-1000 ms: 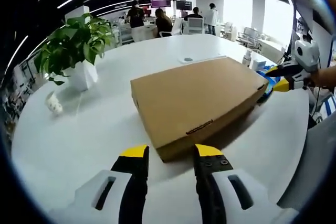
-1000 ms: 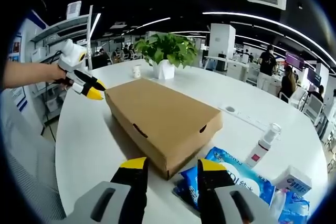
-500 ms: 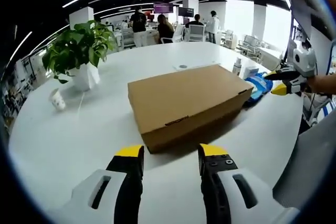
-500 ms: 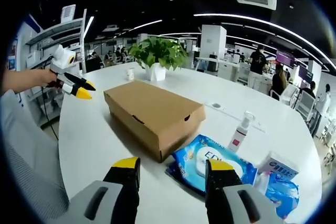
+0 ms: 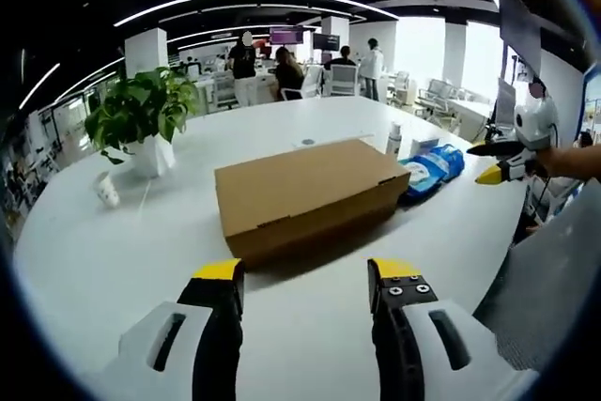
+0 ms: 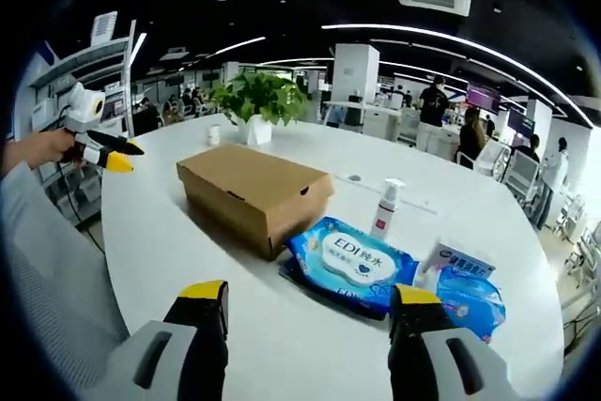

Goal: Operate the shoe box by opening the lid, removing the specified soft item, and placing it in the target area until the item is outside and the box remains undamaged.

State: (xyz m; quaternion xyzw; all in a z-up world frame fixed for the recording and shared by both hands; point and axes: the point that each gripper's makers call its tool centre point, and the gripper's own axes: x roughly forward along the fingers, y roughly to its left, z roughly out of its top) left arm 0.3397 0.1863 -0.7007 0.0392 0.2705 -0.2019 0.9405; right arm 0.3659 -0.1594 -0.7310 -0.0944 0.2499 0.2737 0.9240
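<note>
Your left claw [image 5: 302, 274] is spread wide with nothing in it, and the shoe box [image 5: 305, 192] sits dead ahead of it on the white table [image 5: 113, 260], lid shut, a short reach beyond your yellow tips. Your right claw [image 6: 310, 296] is just as wide and just as empty; from there the box [image 6: 254, 192] lies ahead and to the left, with the blue wipes pack [image 6: 352, 263] straight in front, touching or nearly touching the box's near corner. A pump bottle [image 6: 384, 209] stands beyond the pack, and a small carton [image 6: 460, 260] lies off to the right on another blue pack.

So the lid is your job now, and neither claw is on it. I'd bring the left claw in low to the near edge, where the little slot [image 5: 272, 223] in the front flap gives you something to catch. Lift gently; cardboard creases if you pinch hard or pry from one corner. Let the right claw come to the far end and steady the base, not the lid, so the whole box doesn't ride up with it.

Watch the wipes pack on the right claw's path; go over it. The plant [image 5: 141, 112] and the paper cup [image 5: 106, 190] sit well off to your left claw's left, no bother. The soft item inside can't be seen.
</note>
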